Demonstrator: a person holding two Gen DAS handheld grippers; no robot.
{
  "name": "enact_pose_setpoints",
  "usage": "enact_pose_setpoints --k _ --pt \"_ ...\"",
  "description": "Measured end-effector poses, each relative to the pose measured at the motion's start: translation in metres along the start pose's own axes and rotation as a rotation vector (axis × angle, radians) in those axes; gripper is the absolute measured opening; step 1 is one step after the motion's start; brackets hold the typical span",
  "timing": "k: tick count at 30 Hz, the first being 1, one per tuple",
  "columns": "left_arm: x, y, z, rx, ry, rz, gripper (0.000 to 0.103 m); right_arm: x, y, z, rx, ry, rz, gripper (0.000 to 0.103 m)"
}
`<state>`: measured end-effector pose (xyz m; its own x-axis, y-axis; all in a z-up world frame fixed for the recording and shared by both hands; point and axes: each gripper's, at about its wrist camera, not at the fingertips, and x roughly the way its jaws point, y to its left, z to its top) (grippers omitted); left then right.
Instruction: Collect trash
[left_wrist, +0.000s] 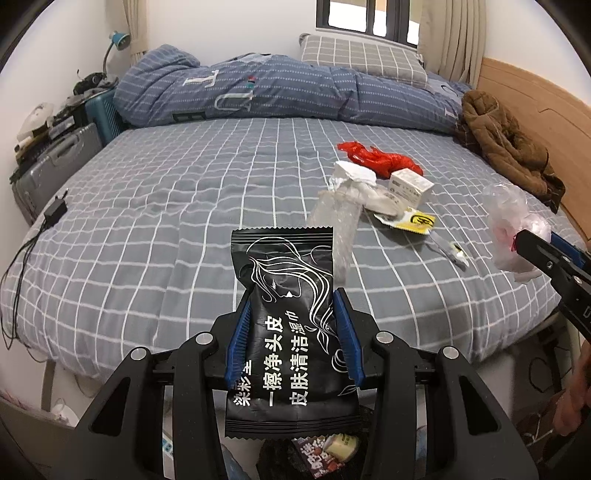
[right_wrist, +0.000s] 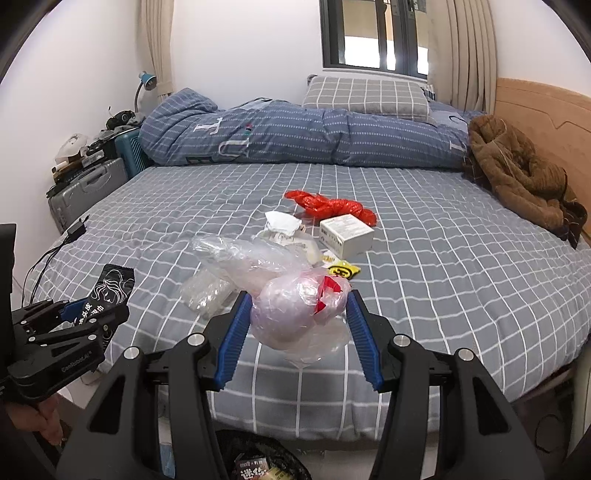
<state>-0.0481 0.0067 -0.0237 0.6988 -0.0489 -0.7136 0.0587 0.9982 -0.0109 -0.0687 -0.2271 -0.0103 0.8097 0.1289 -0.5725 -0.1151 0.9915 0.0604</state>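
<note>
Meanwhile, left gripper (left_wrist: 291, 332) clamped on black wipes packet (left_wrist: 284, 325) and right gripper (right_wrist: 299, 332) clamped on crumpled clear plastic bag (right_wrist: 295, 314), both raised off the bed (left_wrist: 147, 221) edge, remaining trash pile (left_wrist: 380, 184) lying on checked sheet toward two o'clock from left gripper.

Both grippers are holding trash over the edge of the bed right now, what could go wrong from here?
The clear plastic bag is crumpled and slippery in the right gripper, so it may slide out before reaching the trash bin. The black packet in the left gripper sticks out far and could catch the rim.
</note>
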Motion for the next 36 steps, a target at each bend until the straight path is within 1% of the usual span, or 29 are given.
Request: enact_pose_setpoints --k 7,19,25,31,36 --pt "-0.013 -0.005 -0.027 -0.017 0.027 -0.022 0.042 -0.019 0.002 -0.021 0.003 0.019 -0.005 0.051" --pt "-0.038 -0.015 -0.054 -0.026 0.04 -0.051 0.042 -0.047 0.017 -0.05 0.0 0.04 0.013 0.051" --pt "-0.05 -0.015 -0.07 -0.04 0.059 -0.054 0.042 -0.058 0.02 -0.066 0.008 0.071 0.016 0.051" --pt "-0.059 -0.015 -0.083 -0.047 0.083 -0.041 0.042 -0.067 0.022 -0.081 0.014 0.108 0.007 0.051" --pt "-0.063 -0.017 -0.097 -0.042 0.113 -0.031 0.042 -0.068 0.021 -0.098 0.04 0.166 0.003 0.051"
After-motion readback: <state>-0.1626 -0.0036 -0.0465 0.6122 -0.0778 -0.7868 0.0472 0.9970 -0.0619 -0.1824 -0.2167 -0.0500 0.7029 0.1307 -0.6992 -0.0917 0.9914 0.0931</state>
